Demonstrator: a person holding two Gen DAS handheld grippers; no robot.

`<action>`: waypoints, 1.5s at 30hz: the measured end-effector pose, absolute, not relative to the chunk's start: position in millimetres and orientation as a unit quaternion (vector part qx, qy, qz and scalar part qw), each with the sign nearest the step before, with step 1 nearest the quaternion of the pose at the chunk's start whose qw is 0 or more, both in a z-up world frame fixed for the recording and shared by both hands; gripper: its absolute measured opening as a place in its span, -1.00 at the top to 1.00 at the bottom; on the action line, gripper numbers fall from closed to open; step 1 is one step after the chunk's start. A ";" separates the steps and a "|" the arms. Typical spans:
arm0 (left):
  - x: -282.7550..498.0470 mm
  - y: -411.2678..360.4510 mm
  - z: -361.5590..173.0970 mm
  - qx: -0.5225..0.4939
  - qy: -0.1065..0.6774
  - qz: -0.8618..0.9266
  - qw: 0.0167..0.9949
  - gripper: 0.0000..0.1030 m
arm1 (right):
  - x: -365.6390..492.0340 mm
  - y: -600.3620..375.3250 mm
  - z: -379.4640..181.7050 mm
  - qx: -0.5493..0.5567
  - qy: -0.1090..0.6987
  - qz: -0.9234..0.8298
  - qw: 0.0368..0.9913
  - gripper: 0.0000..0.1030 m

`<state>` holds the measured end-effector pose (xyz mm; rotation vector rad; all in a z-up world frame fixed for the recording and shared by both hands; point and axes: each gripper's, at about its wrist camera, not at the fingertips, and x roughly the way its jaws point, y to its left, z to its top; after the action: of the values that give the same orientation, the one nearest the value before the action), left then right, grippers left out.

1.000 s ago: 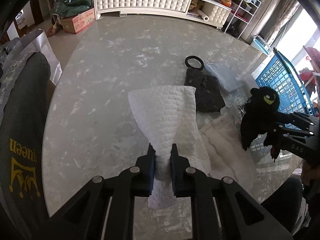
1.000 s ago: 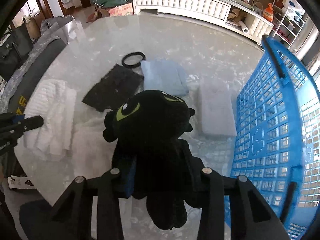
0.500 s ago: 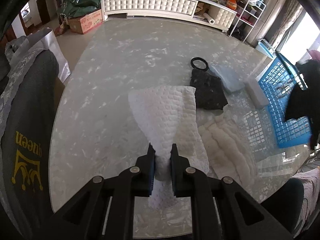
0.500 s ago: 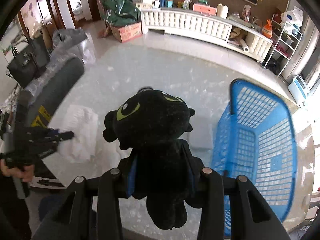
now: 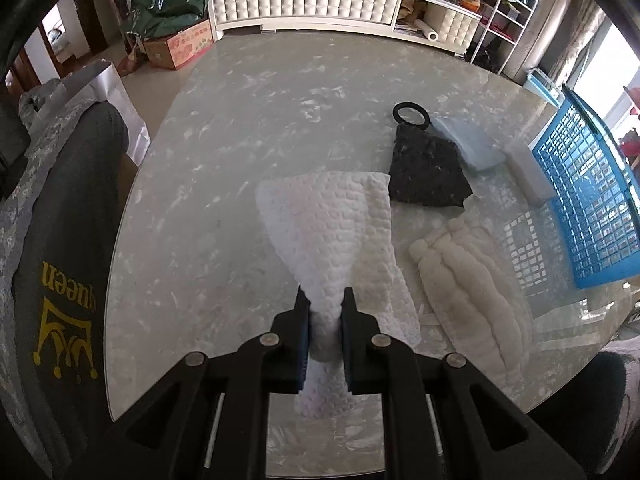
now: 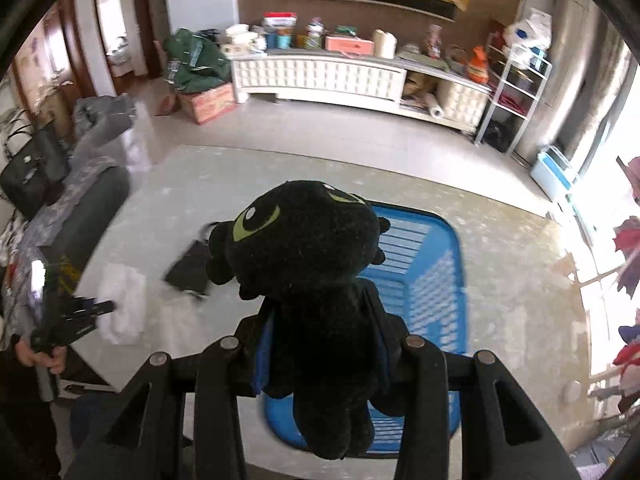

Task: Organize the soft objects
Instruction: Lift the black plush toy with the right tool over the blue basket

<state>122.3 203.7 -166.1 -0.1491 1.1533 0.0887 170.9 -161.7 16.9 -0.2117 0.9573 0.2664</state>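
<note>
The right gripper (image 6: 320, 344) is clamping its jaws on the body of a black plush dragon toy with green eyes (image 6: 308, 264), which is hanging above the blue plastic lattice basket (image 6: 436, 280). The toy's head is leaning toward the basket's near-left edge, so a release here is risking a bounce off the rim onto the marble-patterned table (image 5: 248, 128). The left gripper (image 5: 324, 328) is pinching a white bumpy-textured cloth (image 5: 332, 228) tight, most of it lying on the table; lifting could drag it over the fluffy white ribbed mat (image 5: 468, 280) beside it.
</note>
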 end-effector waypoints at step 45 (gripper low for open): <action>125.1 212.9 -185.8 -0.070 0.548 0.046 0.832 0.75 | 267.7 -172.4 -146.4 -0.101 0.607 0.033 0.787 0.06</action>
<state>125.1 212.9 -185.8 -0.1486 1.1610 0.0972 267.7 -172.4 -146.3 -0.2177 1.3086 0.0721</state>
